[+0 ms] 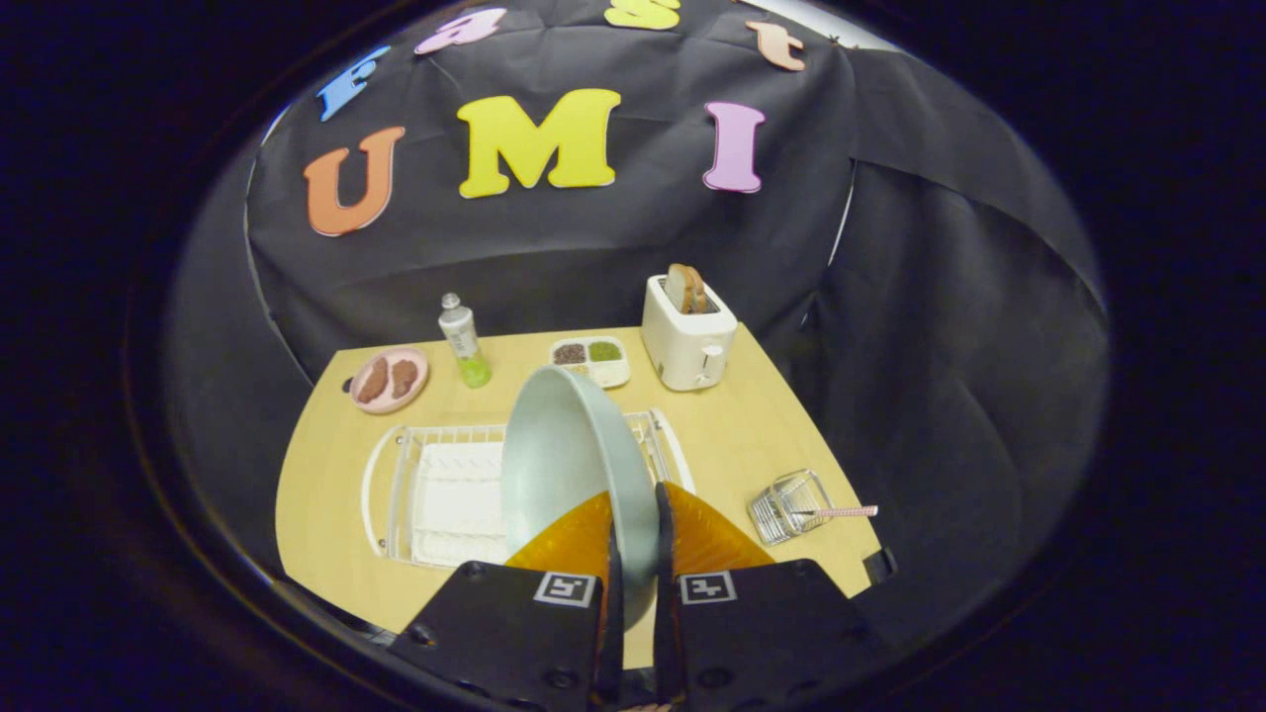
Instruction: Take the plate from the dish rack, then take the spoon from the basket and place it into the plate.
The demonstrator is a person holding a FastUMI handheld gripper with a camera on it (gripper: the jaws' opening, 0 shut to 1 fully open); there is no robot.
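The gripper [634,514] has both fingers squeezed tight on the rim of the plate [559,455], holding it up on its edge over the white rack [445,489] on the table [732,435]. The spoon [841,512] sticks out of the little wire basket [786,506], well off to the right of the fingers.

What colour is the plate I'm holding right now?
Pale grey-green, plain; the gripper view shows the plate clamped on edge between the fingers.
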